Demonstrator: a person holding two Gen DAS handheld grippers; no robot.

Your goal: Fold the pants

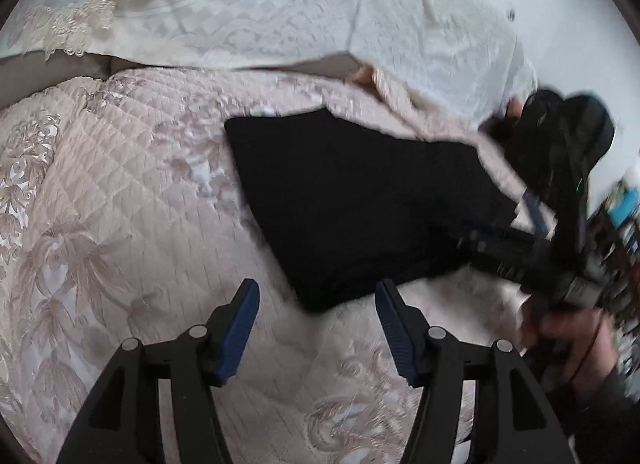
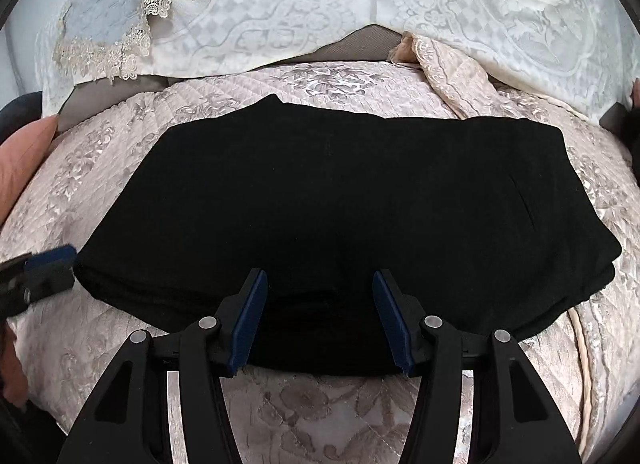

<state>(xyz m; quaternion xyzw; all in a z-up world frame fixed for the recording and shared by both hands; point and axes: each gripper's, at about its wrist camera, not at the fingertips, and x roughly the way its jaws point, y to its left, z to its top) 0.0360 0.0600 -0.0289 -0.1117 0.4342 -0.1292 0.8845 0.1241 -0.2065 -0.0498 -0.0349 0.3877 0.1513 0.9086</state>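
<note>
A pink quilted bedspread [image 2: 120, 168], stitched in diamonds with shiny floral patterns, covers the bed. At its far edge lie white lace-trimmed pillows [image 2: 248, 24]. The black pants [image 2: 340, 200], matte and folded into a broad flat slab, rest at the middle of the bedspread; their folds are lost in the dark cloth. The left gripper [image 1: 318, 294] hovers with jaws spread and empty just off the pants' near corner, its view motion-blurred. The right gripper [image 2: 320, 284] stands released over the near edge, nothing pinched. Bare quilt surrounds the pants on every side.
</note>
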